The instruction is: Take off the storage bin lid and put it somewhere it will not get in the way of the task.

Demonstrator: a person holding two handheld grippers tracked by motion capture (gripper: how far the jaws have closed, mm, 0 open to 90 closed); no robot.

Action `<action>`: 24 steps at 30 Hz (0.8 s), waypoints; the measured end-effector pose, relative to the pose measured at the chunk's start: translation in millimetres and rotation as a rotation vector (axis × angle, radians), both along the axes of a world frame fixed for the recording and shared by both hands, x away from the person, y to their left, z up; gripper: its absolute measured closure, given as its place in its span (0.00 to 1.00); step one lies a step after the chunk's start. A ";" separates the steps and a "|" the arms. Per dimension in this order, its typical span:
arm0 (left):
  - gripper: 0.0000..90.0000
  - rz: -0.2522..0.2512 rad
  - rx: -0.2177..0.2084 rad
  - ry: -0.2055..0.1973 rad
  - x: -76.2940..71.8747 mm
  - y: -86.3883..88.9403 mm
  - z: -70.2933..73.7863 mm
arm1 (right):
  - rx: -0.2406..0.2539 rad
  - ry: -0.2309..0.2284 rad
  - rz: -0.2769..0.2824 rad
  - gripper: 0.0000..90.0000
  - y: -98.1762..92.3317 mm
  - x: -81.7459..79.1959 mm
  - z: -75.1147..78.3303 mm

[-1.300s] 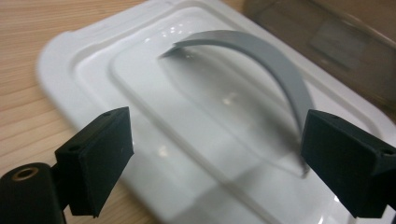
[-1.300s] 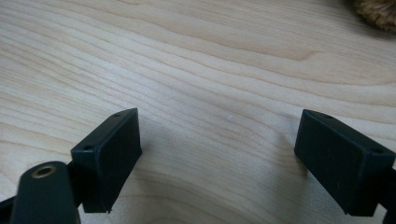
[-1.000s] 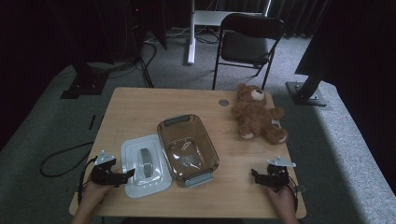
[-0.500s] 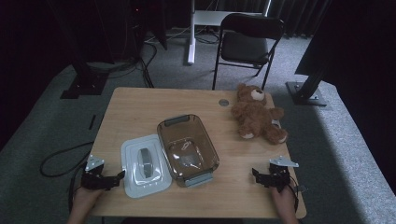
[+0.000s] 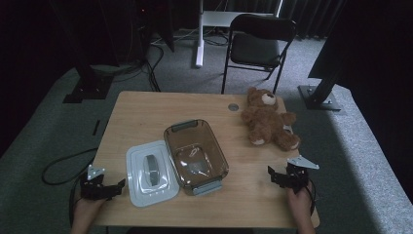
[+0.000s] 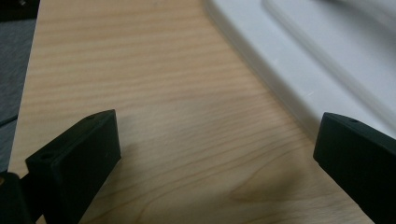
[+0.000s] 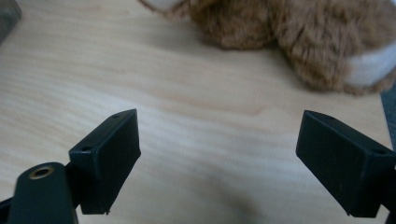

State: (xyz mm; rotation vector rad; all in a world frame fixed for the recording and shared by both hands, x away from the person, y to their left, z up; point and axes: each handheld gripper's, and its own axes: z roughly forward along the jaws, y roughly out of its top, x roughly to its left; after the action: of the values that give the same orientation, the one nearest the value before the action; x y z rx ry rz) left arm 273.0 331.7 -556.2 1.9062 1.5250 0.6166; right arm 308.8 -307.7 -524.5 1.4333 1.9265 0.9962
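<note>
Left tongs point(image 5: 117, 186) at the table's point(image 5: 146, 117) near-left corner, jaws wide open, holding nothing, pointed toward the lid point(image 5: 151, 173). Right tongs point(image 5: 273, 175) near the near-right corner, also wide open and empty, resting low over bare wood.

High view: white lid lies flat near the near edge, left of centre, grey handle up. Clear container point(image 5: 196, 153) sits just beside it on the right, rims touching or nearly so, can't tell which. Teddy bear point(image 5: 267, 122) lies toward the far-right part of the table, well apart from the container. Small round grommet point(image 5: 233, 107) just left of the bear's head. Chair point(image 5: 260, 41) on the floor beyond the far edge.

Left gripper view adds close detail: lid point(image 6: 327, 60) edge runs diagonally across upper right, one jaw overlaps its rim in frame, other jaw over bare wood near the table's left edge; contact w/ lid not clear.

Right gripper view: bear's point(image 7: 289, 32) legs fill the top, a pale foot pad at right; bear sits ahead of the jaws, not between them. Corner of container point(image 7: 7, 14) at top left.
</note>
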 end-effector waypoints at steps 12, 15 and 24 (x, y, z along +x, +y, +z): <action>0.02 0.026 0.036 0.005 0.8 -6.7 -0.6 | -0.028 -0.038 0.010 0.14 14.3 39.2 28.1; 0.02 0.026 0.036 0.005 0.8 -6.7 -0.6 | -0.020 -0.059 -0.012 0.14 13.2 49.1 38.7; 0.02 0.025 0.037 0.004 0.6 -6.9 -0.6 | 0.010 -0.057 -0.018 0.14 11.8 88.5 58.4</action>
State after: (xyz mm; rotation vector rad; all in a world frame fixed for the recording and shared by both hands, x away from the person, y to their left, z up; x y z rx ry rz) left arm 273.6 324.8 -556.8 1.9190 1.5525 0.6567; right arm 397.3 -295.9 -466.2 1.4105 1.8672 1.0286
